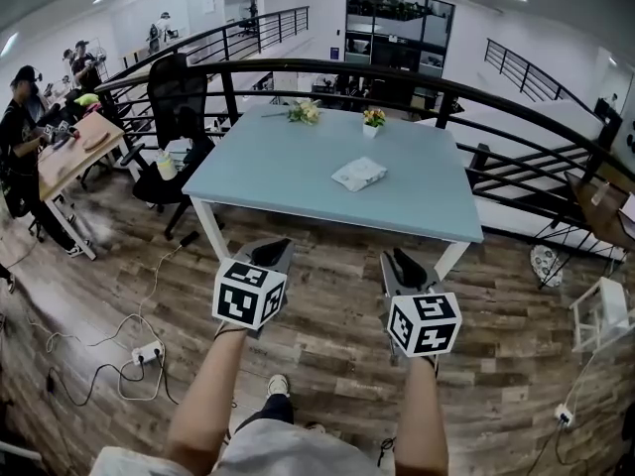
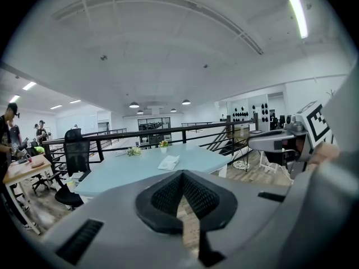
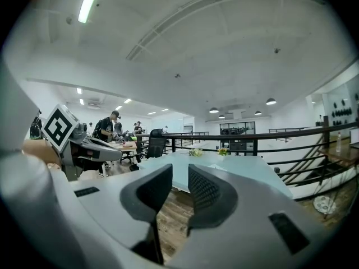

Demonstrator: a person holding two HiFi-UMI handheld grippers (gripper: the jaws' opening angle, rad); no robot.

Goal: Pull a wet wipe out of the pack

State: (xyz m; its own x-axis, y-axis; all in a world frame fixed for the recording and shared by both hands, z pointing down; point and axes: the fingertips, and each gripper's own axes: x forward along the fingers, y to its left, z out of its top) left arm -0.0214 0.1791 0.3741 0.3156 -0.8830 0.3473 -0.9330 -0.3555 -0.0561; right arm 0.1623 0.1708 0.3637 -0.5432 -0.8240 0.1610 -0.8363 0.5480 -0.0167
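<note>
The wet wipe pack (image 1: 358, 174) is a flat white packet lying on the light blue table (image 1: 288, 172), right of its middle. Both grippers hang over the wooden floor, short of the table's near edge and apart from the pack. My left gripper (image 1: 273, 249) has its black pads together, shut on nothing; in the left gripper view (image 2: 180, 175) the pack (image 2: 169, 162) shows just beyond its tips. My right gripper (image 1: 399, 258) stands a little open, a narrow gap between its pads (image 3: 179, 172) with nothing in it, pointing at the table (image 3: 241, 167).
A small flower pot (image 1: 373, 119) and a loose bunch of flowers (image 1: 305, 112) stand at the table's far edge. A black railing (image 1: 496, 97) curves behind the table. A black office chair (image 1: 179, 97) is left of it. Cables and a power strip (image 1: 147, 353) lie on the floor.
</note>
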